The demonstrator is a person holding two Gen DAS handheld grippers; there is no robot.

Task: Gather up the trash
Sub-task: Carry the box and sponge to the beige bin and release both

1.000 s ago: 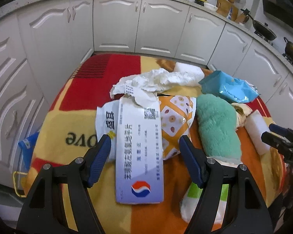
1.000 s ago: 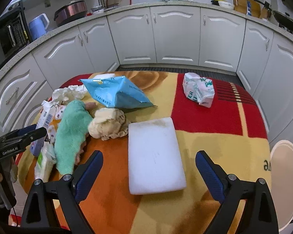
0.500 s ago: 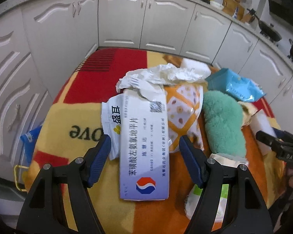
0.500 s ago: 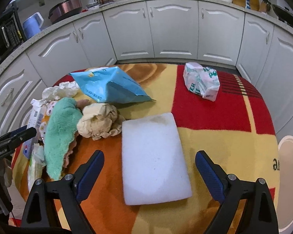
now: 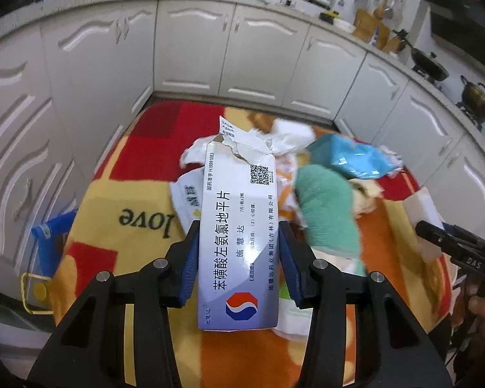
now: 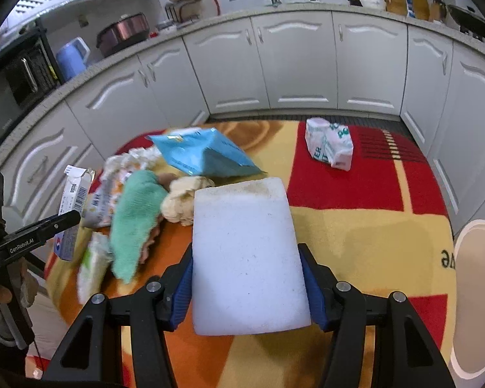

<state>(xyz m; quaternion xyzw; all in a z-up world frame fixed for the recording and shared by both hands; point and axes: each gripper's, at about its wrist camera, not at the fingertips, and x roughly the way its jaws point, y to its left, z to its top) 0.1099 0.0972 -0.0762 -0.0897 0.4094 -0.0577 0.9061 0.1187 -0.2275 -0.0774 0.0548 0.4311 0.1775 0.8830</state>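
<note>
My left gripper (image 5: 238, 265) is shut on a torn white medicine box (image 5: 239, 229) with blue print and holds it lifted above the table. My right gripper (image 6: 245, 286) is shut on a white foam block (image 6: 245, 252) and holds it raised. On the colourful blanket-covered table (image 6: 355, 236) lie a green fluffy cloth (image 6: 134, 216), a blue pouch (image 6: 203, 156), crumpled beige paper (image 6: 181, 200), white crumpled tissue (image 5: 287, 137) and a snack wrapper (image 5: 186, 200). A white tissue pack (image 6: 328, 147) lies apart at the far right.
White kitchen cabinets (image 6: 294, 68) curve around the table on all far sides. A white round bin lid (image 6: 475, 294) sits at the right below the table edge. A blue bag (image 5: 50, 242) hangs at the table's left.
Both grippers have closed: the left on the medicine box, the right on the foam block. Both things are now lifted off the blanket.
</note>
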